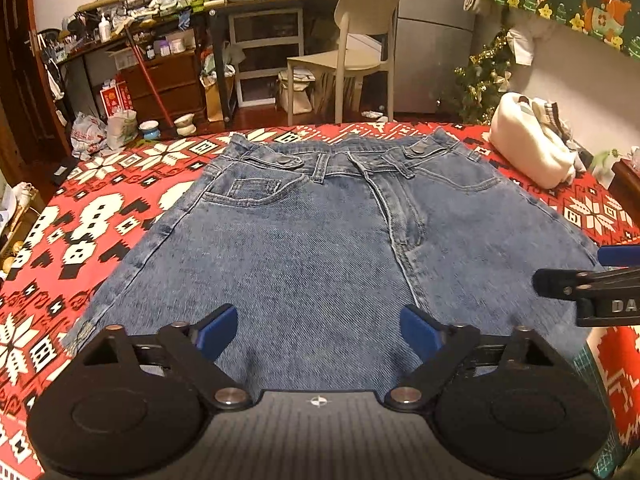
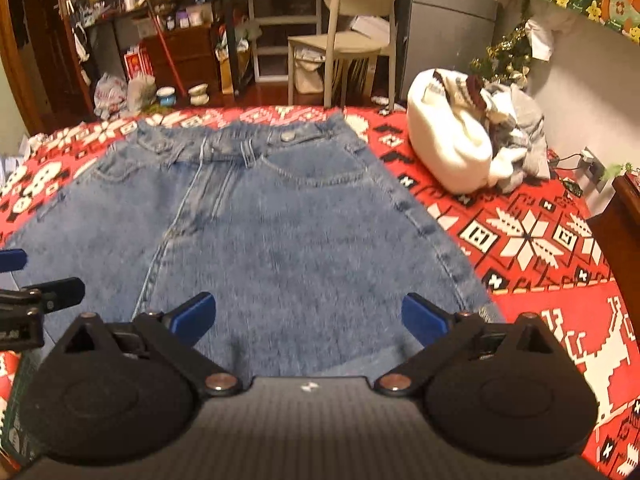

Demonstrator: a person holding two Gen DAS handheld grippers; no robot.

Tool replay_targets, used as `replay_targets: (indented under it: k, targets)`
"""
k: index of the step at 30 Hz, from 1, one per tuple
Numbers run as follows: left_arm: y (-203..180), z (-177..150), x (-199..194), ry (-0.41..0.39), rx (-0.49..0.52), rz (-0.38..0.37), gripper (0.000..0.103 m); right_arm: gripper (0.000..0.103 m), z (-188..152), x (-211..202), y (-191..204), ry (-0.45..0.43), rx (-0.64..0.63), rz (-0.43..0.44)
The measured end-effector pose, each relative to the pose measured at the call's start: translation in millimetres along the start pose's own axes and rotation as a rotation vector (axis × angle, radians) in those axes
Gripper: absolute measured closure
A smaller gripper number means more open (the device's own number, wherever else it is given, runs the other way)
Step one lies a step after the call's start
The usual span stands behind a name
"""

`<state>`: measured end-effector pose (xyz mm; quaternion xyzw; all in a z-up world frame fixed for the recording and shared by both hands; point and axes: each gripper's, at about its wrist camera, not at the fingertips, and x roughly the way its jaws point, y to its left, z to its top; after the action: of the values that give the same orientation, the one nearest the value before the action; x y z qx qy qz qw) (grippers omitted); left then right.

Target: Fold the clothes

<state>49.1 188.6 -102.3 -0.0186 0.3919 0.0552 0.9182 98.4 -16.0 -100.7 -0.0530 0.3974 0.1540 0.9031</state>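
From the left wrist view, the jeans (image 1: pixel 320 240) were seen spread flat on the red patterned worktop (image 1: pixel 80 216), waistband at the far side. The left gripper (image 1: pixel 320 330) was held over the near denim – jaws wide apart, nothing gripped. From the right wrist view, the right gripper (image 2: pixel 308 316) was likewise spread wide and empty; a pile of clothes (image 2: pixel 472 144) lay far right.
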Motion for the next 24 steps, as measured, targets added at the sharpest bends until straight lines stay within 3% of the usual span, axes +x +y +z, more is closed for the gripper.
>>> replay_targets:
  k: [5,8,11,13,16,24]
  targets:
    - [0,6,11,0.012,0.006,-0.022,0.037,0.02,9,-2,1,-0.042,0.001,0.018]
    - [-3,8,12,-0.005,0.03,-0.041,0.043,0.038,12,-1,0,-0.052,0.002,0.03]
    - [-5,8,14,-0.014,0.038,-0.047,0.06,0.06,13,3,-3,-0.041,0.016,0.044]
    - [-6,9,18,-0.008,0.044,-0.045,0.072,0.086,14,7,-5,-0.02,0.032,0.062]
    - [-6,11,27,0.016,0.05,-0.046,0.09,0.094,13,16,-7,0.009,0.036,0.07]
    - [-2,-1,38,0.068,0.028,-0.03,0.096,0.094,1,25,-7,0.087,0.03,0.046]
